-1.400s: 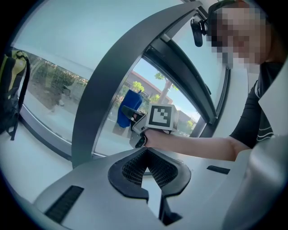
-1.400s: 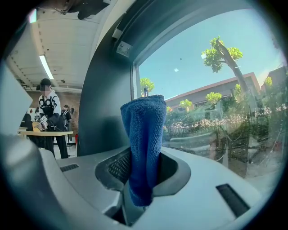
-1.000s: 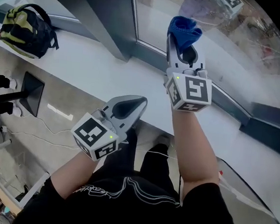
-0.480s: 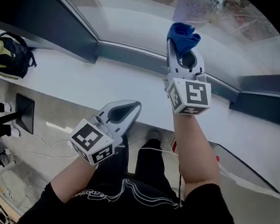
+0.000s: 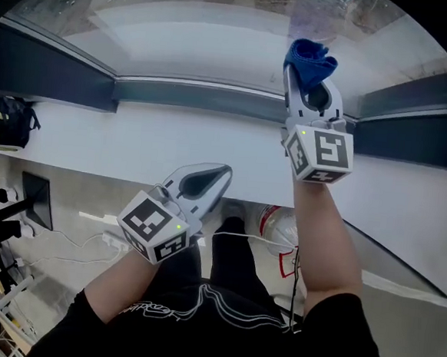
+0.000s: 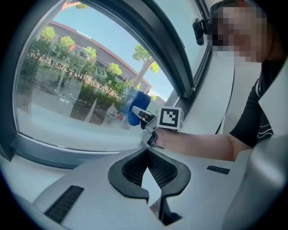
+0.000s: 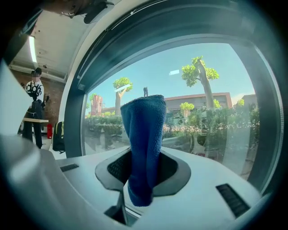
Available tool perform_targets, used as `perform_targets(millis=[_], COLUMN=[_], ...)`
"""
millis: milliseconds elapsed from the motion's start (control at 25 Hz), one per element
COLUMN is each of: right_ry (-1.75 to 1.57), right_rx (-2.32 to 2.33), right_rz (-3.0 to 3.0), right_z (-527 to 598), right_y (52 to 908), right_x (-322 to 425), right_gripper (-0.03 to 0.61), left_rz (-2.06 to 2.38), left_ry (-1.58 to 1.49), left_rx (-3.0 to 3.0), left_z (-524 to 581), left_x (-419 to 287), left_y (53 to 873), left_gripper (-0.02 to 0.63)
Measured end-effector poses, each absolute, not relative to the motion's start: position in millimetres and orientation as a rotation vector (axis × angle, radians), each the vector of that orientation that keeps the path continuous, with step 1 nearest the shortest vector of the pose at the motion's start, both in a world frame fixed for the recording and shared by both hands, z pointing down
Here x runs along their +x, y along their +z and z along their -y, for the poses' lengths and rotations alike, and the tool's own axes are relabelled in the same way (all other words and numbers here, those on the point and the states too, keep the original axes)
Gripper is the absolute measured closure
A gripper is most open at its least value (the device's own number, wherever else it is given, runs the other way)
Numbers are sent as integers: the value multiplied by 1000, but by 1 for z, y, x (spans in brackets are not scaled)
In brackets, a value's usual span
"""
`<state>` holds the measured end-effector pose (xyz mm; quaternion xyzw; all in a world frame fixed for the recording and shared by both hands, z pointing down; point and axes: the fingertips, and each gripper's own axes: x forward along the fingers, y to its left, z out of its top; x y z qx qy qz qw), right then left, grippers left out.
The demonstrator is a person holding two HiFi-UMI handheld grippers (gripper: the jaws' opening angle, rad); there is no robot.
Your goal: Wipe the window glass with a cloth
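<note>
At 12 o'clock in the head view, the window glass (image 5: 220, 27) fills the top of the frame above a dark frame rail. Below it a white sill (image 5: 134, 140) runs from 9 o'clock to 3 o'clock. One black and yellow backpack (image 5: 5, 118) lies on the sill at 9 o'clock.

There are two grippers. The right gripper (image 5: 312, 75) is raised at about 1 o'clock, its jaws aimed at the glass. They are clamped on the lower part of the one blue cloth (image 5: 310, 57). The left gripper (image 5: 221, 171) is held lower, near the centre, over the sill's near edge. Its jaws are brought together with nothing between them.

In the right gripper view the cloth (image 7: 145, 134) stands upright as a folded roll. Its long axis runs from 6 o'clock to 12 o'clock, in line with the jaws, and its free end reaches past the gripper (image 7: 143, 167) toward the pane. A short tail hangs below the pads.

In the left gripper view the cloth (image 6: 135, 108) shows at the pane, ahead of the left gripper (image 6: 146, 155). Whether it touches the glass cannot be told.
</note>
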<state>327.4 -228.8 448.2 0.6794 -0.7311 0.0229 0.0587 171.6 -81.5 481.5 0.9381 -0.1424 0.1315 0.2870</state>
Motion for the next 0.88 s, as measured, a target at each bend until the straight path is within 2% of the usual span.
perform_targets(millis=[520,880], right_ry=[117,162], right_rx=[2314,2509], right_rz=[1945,1791], right_z=[147,114], right_y=[463,462], right_x=[522,594], right_gripper=[485,486], left_rz=[248,171], left_ry=[440,461], left_rx=[2514,2505], left_z=[44,17], left_x=[279,320], left_y=[496,495], left_gripper=[609,609])
